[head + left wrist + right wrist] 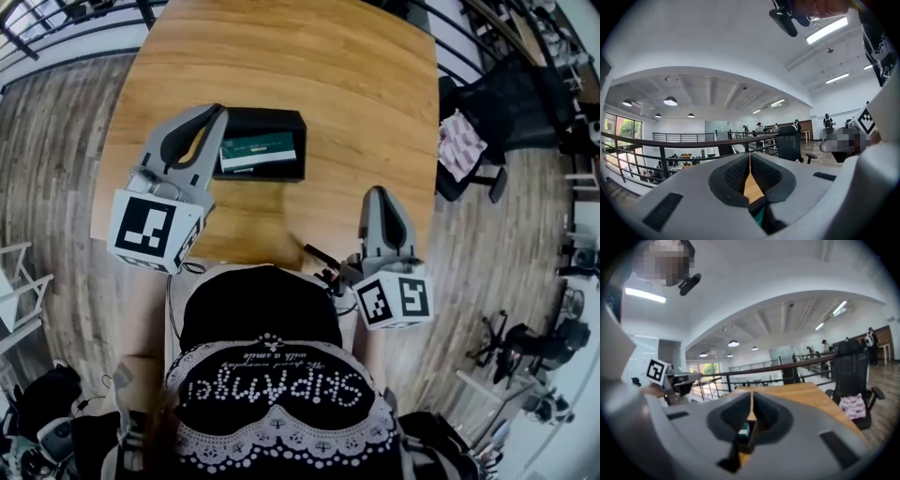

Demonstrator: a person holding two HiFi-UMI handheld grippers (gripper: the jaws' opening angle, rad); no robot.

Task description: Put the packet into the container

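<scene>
The table (309,66) is smooth wood with a soft sheen; the container (281,116) looks matt black; the left gripper (218,112) and right gripper (378,193) are matt grey plastic

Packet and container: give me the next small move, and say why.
Probably just draw both grippers back and finish: the packet already lies inside the black container, and the left gripper and right gripper are both shut, holding nothing.
</scene>
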